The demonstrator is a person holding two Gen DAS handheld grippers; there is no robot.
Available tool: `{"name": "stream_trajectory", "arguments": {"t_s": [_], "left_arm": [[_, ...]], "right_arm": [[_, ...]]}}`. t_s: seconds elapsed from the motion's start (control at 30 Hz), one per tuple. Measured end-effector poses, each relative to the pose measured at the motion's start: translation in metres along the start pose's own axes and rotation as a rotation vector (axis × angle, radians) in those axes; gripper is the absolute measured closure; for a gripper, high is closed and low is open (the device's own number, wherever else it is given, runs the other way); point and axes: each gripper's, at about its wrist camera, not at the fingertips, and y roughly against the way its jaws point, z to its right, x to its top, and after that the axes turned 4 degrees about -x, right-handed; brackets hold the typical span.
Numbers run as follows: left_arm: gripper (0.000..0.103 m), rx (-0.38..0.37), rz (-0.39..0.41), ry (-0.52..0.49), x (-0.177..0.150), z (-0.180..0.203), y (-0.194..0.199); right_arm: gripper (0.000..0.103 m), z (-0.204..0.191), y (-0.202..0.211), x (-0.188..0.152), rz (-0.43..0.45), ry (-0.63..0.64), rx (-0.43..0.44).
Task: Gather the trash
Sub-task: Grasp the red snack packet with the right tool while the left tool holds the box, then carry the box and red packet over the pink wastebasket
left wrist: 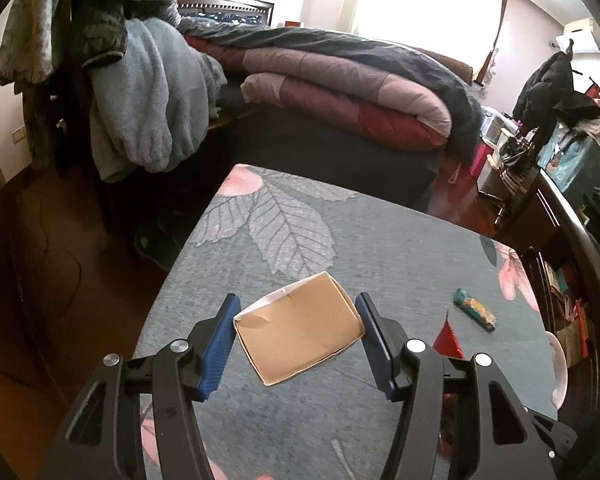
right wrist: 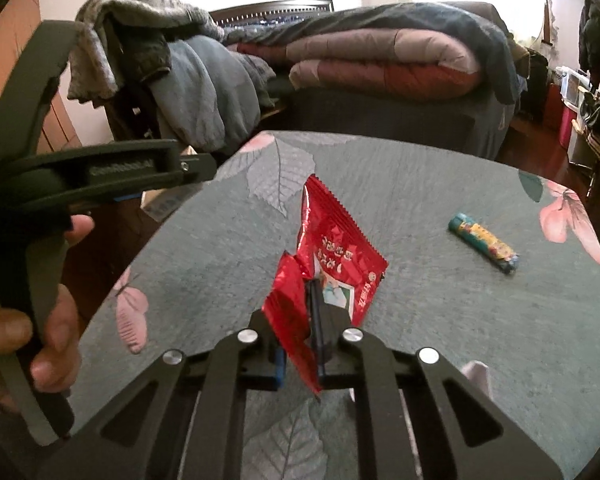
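Above the leaf-print table [right wrist: 420,320], crinkled red wrapper [right wrist: 332,240] pinched in right tool [right wrist: 314,308]; left tool [left wrist: 298,320] clamping cardboard box [left wrist: 296,332].

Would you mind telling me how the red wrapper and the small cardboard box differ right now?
The red wrapper is shiny, flat and crumpled; the cardboard box is matte brown, open and rigid. The right gripper is shut on the wrapper with its jaws nearly together, while the left gripper clamps the box with its jaws set wide at the box's sides. Both are held above the leaf-patterned cloth.
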Motion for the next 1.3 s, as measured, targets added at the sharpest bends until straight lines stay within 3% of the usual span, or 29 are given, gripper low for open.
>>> {"name": "stream_trajectory", "arguments": {"t_s": [0.27,0.6,1.3], "left_arm": [[0.044,-0.030,0.027,-0.046,-0.005,0.035,0.024],[0.044,-0.155,0.052,-0.128,-0.015,0.098,0.050],[0.044,-0.316,0.023,-0.366,-0.047,0.247,0.051]], "right_arm": [[0.091,0.027,0.050,-0.007,0.071,-0.060,0.016],[0.091,0.079,0.114,-0.026,0.159,-0.161,-0.034],[0.091,0.187,0.172,-0.087,0.234,-0.359,-0.148]]}}
